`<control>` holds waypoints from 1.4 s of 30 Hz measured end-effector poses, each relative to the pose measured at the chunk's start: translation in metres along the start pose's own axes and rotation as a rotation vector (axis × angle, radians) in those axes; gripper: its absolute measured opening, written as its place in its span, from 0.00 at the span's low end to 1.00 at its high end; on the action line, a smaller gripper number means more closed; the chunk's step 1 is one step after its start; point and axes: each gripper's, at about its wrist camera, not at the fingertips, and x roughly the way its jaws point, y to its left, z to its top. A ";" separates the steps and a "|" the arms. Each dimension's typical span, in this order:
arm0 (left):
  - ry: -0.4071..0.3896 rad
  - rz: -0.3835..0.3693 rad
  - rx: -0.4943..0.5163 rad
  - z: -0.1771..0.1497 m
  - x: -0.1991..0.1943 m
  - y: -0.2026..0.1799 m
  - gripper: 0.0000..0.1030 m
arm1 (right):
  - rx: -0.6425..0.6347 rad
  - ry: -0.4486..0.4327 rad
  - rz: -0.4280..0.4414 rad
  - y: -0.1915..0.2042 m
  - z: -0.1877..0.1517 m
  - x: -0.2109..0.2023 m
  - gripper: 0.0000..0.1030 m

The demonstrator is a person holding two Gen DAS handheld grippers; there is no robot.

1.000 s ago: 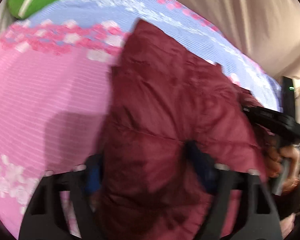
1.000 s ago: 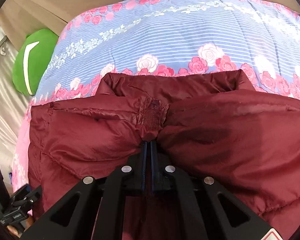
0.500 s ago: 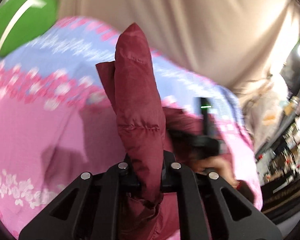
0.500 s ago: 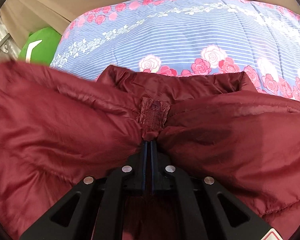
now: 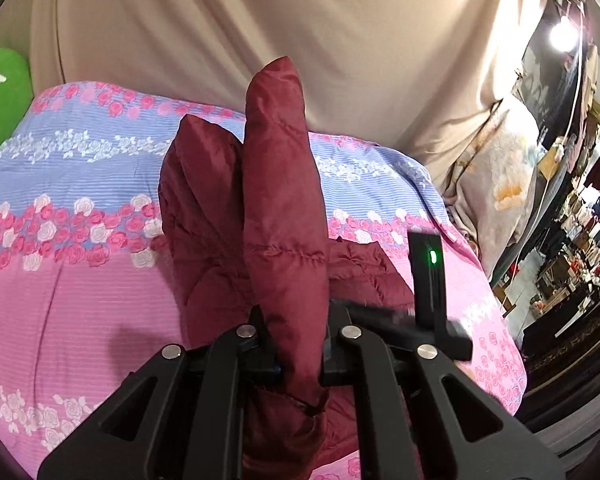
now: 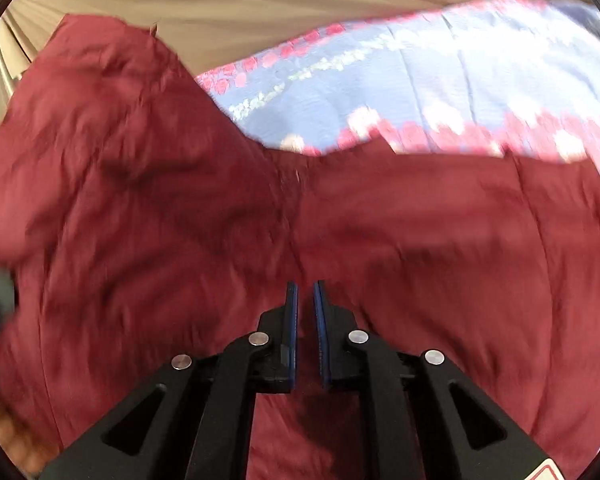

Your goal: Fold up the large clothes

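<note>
One maroon puffer jacket [image 5: 284, 208], lying on the floral quilt [image 5: 80, 184] w/ part of it pulled up off the bed. My left gripper [image 5: 298, 356] is pinching a padded fold of it, prob. a sleeve, and that fold stands upright between the jaws, top end above the quilt's far edge against the beige curtain [image 5: 260, 20]. Left cam only: the other unit, a black body w/ one green LED lit, sits low over the jacket just right of my fingers. Also only there: a green cushion [image 5: 0, 96] at far left, one ceiling lamp and cluttered shelves at far right. Right cam is motion-blurred; the jacket [image 6: 420, 240] fills most of it, a big flap raised at left in front of the curtain [image 6: 260, 0], blue band of quilt [image 6: 440, 92] behind. My right gripper [image 6: 305, 300] has its blue-lined pads [image 6: 292, 320] slightly parted, a narrow gap showing, nothing between them, tips just over the fabric. Something dark and what may be skin at left edge, too blurred to tell. Count: 1 jacket, 2 grippers, 1 quilt, 1 cushion.
</note>
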 end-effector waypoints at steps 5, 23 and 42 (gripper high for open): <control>-0.011 -0.010 0.021 -0.005 -0.004 -0.016 0.09 | 0.016 0.104 0.073 0.000 -0.018 0.046 0.04; 0.088 0.036 0.139 -0.019 0.052 -0.073 0.09 | 0.202 -0.147 0.009 -0.083 -0.054 -0.090 0.09; 0.268 0.236 0.323 -0.074 0.188 -0.161 0.27 | 0.309 -0.160 -0.020 -0.131 -0.107 -0.109 0.10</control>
